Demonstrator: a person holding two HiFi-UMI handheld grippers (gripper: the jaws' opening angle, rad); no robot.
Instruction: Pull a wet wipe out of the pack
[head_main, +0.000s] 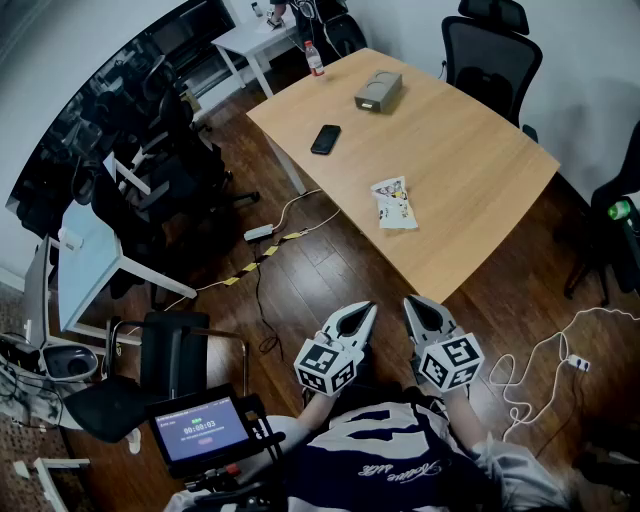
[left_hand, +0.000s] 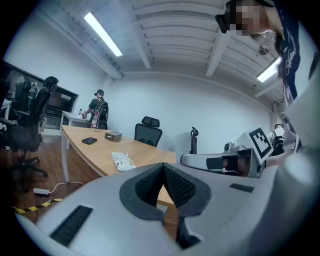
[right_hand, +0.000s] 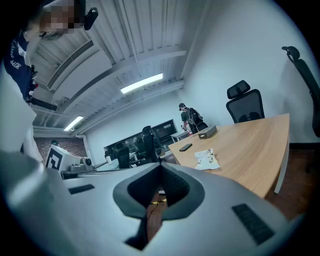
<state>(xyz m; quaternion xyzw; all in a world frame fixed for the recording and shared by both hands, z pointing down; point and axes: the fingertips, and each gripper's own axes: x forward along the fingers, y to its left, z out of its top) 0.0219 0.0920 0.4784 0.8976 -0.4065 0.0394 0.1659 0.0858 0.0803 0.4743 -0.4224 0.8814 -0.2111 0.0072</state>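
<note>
The wet wipe pack (head_main: 393, 203) is a white printed pouch lying flat on the wooden table (head_main: 470, 160), near its front edge. It also shows in the left gripper view (left_hand: 121, 160) and the right gripper view (right_hand: 205, 158). Both grippers hang close to the person's body over the dark wood floor, well short of the table. My left gripper (head_main: 368, 308) is shut, with nothing between its jaws (left_hand: 163, 165). Beside it, my right gripper (head_main: 412, 300) is likewise shut and holds nothing (right_hand: 160, 165). Both point toward the table.
On the table lie a black phone (head_main: 325, 139), a grey box (head_main: 378, 90) and a bottle (head_main: 314, 60). Office chairs (head_main: 490, 50) stand behind it. Cables (head_main: 540, 370) cross the floor. A small screen (head_main: 200, 430) sits low left. A person (left_hand: 99, 107) stands far back.
</note>
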